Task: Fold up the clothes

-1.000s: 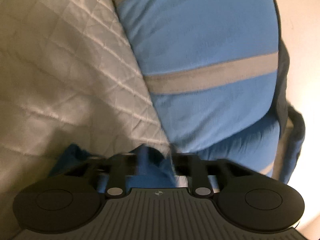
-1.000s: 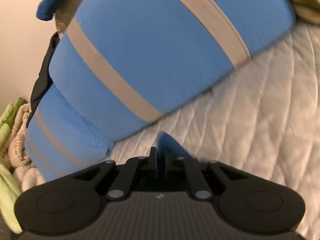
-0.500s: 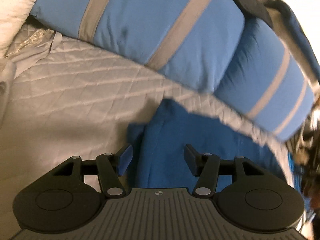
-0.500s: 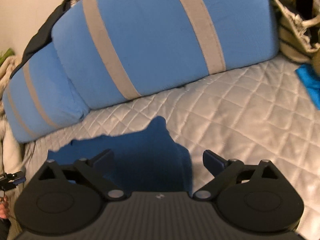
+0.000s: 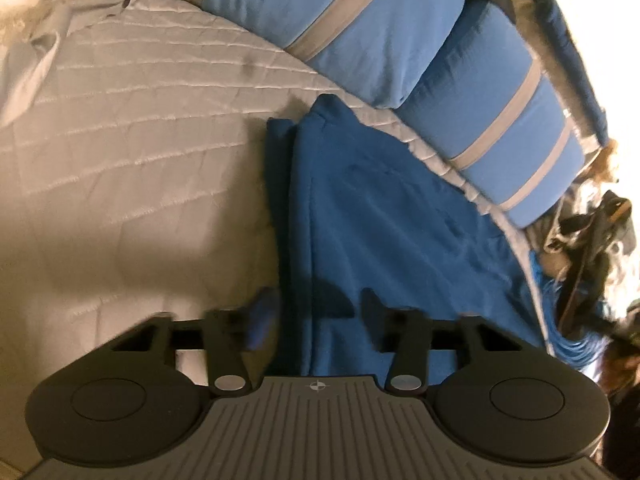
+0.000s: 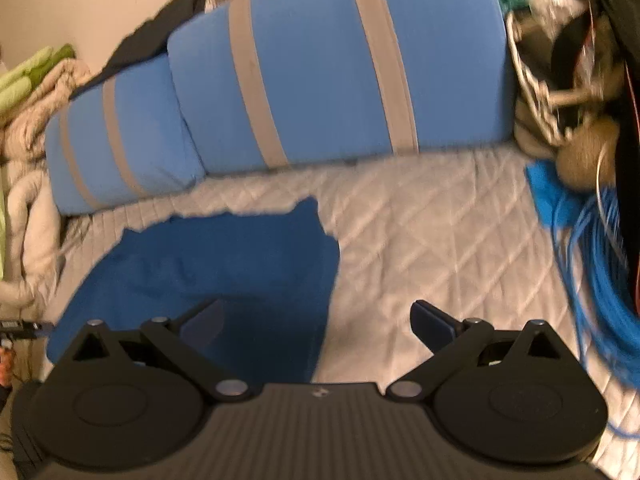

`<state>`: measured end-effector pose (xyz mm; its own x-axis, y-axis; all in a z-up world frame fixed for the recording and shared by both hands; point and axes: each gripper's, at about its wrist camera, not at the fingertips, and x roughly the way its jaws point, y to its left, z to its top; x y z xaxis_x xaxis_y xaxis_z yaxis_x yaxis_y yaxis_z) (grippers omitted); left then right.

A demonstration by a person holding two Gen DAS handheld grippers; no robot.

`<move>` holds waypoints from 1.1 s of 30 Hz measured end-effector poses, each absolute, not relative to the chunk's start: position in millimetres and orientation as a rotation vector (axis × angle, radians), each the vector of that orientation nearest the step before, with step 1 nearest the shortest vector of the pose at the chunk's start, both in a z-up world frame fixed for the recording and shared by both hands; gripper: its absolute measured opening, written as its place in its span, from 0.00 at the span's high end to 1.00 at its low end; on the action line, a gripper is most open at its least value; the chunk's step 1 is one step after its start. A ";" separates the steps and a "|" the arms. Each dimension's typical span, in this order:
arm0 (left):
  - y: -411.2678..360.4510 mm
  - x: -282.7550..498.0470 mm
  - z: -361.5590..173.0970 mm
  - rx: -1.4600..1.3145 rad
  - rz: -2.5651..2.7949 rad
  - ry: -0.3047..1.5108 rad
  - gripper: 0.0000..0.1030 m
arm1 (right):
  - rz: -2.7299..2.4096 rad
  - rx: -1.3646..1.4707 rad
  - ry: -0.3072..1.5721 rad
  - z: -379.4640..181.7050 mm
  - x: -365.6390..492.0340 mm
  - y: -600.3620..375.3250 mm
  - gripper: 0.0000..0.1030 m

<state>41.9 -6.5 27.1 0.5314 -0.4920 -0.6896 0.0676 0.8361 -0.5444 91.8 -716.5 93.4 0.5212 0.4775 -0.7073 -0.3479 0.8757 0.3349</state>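
Observation:
A dark blue garment (image 5: 380,216) lies folded flat on a pale quilted bed cover (image 5: 140,128). It also shows in the right wrist view (image 6: 208,264), with one corner sticking up toward the pillows. My left gripper (image 5: 314,312) is open and empty, hovering above the garment's near edge. My right gripper (image 6: 318,322) is open wide and empty, above the garment's right edge and the bare quilt (image 6: 432,240).
Two light blue pillows with grey stripes (image 5: 380,36) (image 6: 320,64) line the far side of the bed. A clutter of bags and blue cord (image 6: 588,240) lies at the right. Beige and green blankets (image 6: 24,120) are piled at the left.
Both grippers, shut on the blue garment a second ago, opened and let it go. Both have pulled back, so more of the garment lying on the bed shows.

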 end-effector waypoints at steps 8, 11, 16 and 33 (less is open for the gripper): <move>-15.5 28.6 28.3 -0.382 -0.353 0.978 0.94 | 0.577 0.198 0.964 15.5 71.4 -694.9 0.36; -12.2 19.4 28.4 -0.376 -0.352 0.991 0.94 | 0.592 0.202 0.979 3.4 64.9 -685.4 0.71; -8.2 3.4 23.3 -0.362 -0.338 1.007 0.94 | 0.590 0.215 0.991 3.5 54.4 -687.3 0.95; -37.0 -43.1 76.4 -0.196 -0.215 0.721 0.34 | 0.485 0.716 1.146 -28.3 47.1 -736.5 0.15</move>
<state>-43.1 -37.0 76.4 0.7311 -0.2607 -0.6305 0.1267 0.9599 -0.2500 47.1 -736.5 -28.3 0.3499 0.6790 -0.6455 0.0098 0.6863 0.7272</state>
